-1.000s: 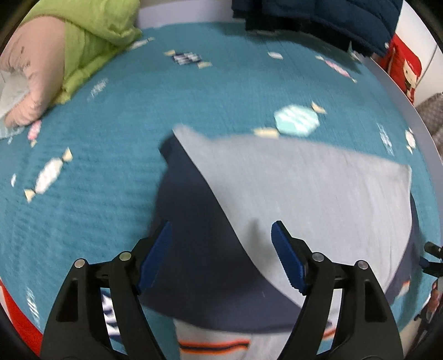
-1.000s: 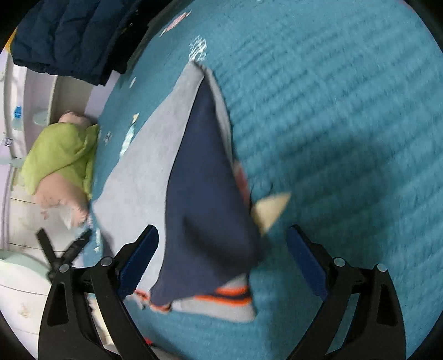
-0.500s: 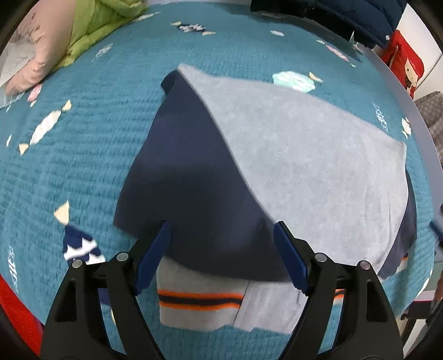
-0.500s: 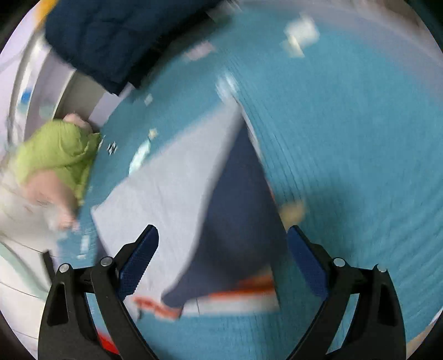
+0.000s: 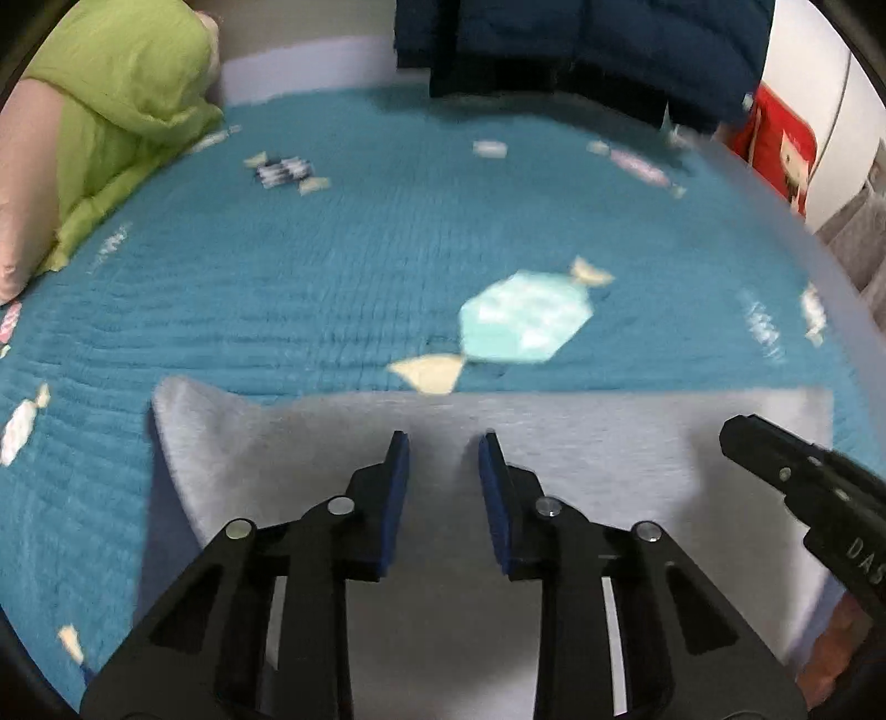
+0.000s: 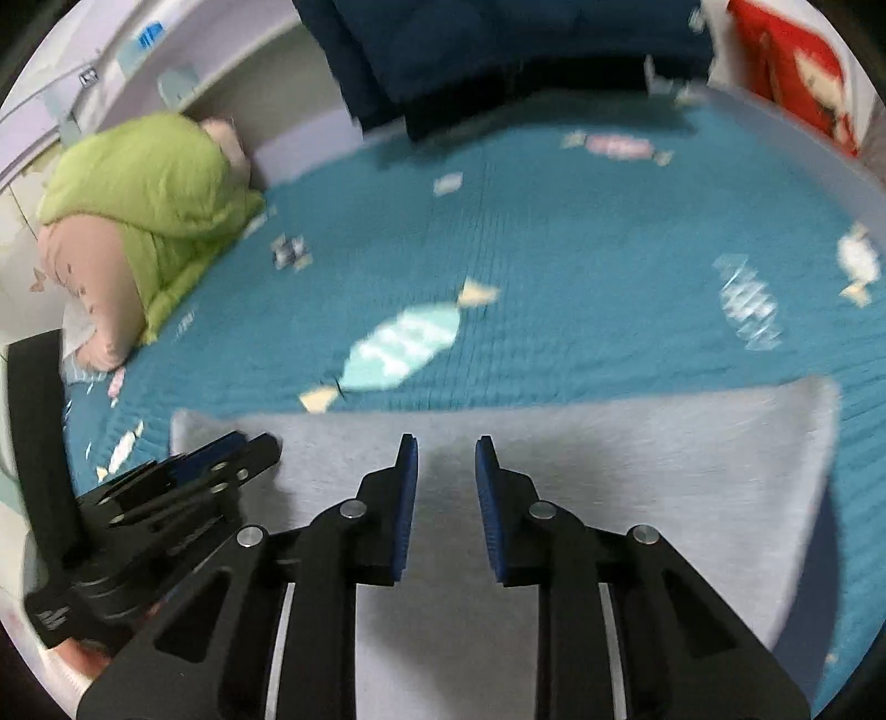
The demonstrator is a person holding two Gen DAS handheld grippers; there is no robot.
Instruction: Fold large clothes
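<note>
The only readable lettering is "DAS", in pale capitals on the black body of the right gripper (image 5: 797,487) at the left wrist view's right edge; the word runs on out of view.

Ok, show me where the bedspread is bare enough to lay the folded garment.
Free: the teal bedspread between the grey garment and the dark jacket. Crowded: the green bundle on the left, and the near edge, under the garment and both grippers.

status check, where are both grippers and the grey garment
Left gripper and right gripper partly open, over grey garment, gripping nothing. Garment flat on teal bedspread. Nothing in the way.
</note>
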